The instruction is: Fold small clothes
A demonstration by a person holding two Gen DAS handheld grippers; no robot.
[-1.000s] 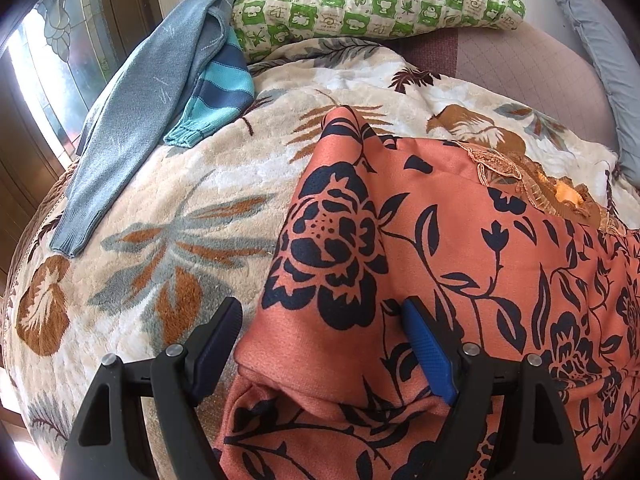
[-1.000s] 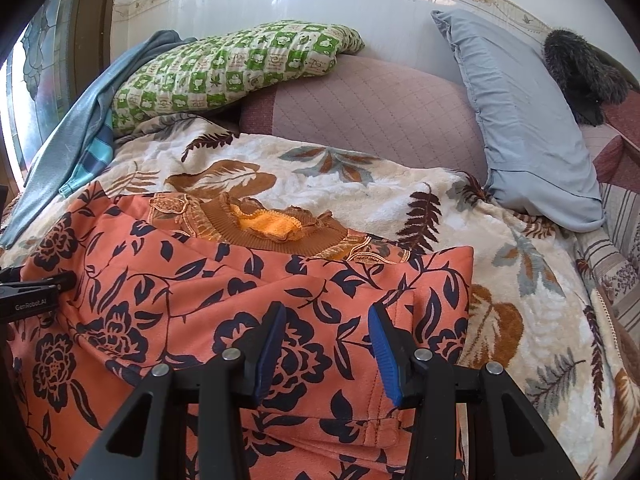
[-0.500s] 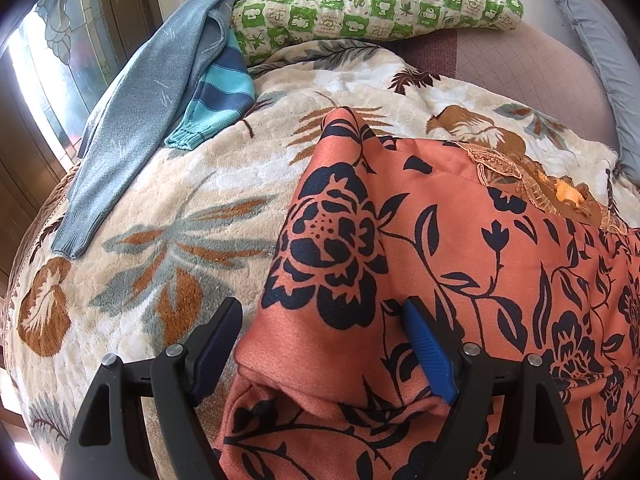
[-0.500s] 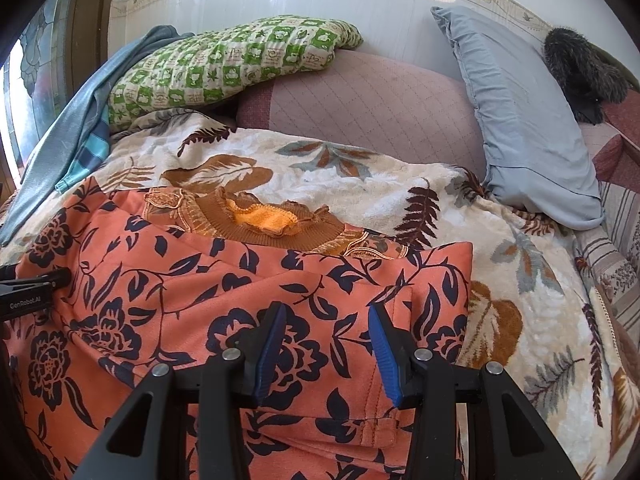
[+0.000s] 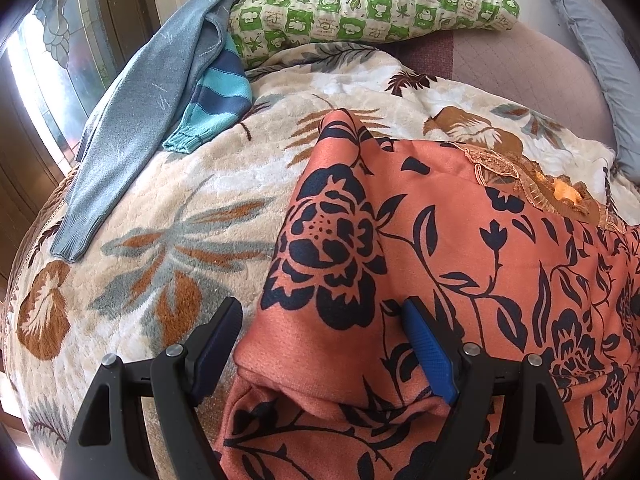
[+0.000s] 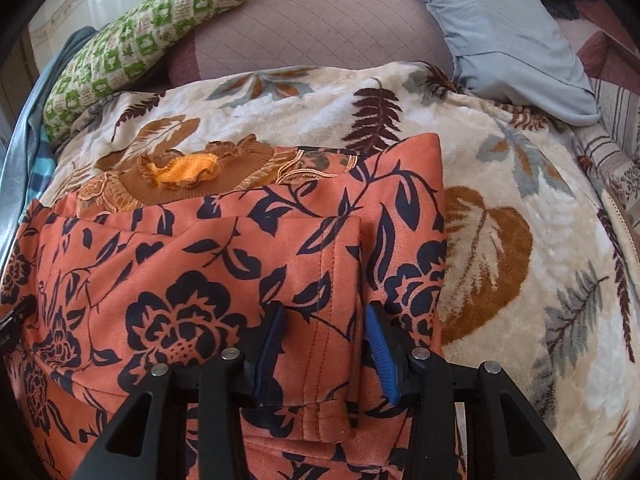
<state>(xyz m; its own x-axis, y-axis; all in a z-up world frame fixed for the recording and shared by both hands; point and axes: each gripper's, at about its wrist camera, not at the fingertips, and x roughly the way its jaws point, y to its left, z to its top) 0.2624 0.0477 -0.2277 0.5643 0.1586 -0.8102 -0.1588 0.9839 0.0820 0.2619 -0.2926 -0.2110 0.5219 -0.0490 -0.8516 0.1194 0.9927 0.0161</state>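
Note:
An orange garment (image 5: 460, 260) printed with dark navy flowers lies spread on a leaf-patterned blanket (image 5: 160, 208). Its brown ruffled collar (image 6: 188, 172) points toward the pillows. One sleeve (image 5: 328, 272) is folded onto the body, and my left gripper (image 5: 320, 312) stands wide open astride its end, with the left finger just off the cloth. In the right wrist view the other sleeve's hemmed cuff (image 6: 320, 360) lies flat on the garment (image 6: 180, 272). My right gripper (image 6: 324, 312) is low over it, half open, one finger on each side of the cuff.
A green checked pillow (image 5: 360, 4) and a mauve quilted cushion (image 6: 312, 28) lie at the head of the bed, with a grey-blue pillow (image 6: 500, 28) to the right. A grey-blue sweater (image 5: 140, 100) and a striped blue sleeve (image 5: 216, 96) lie by the window at left.
My right gripper has dropped closer to the garment and rolled, and the cuff now sits squarely between its fingers. The left gripper and its sleeve have not moved.

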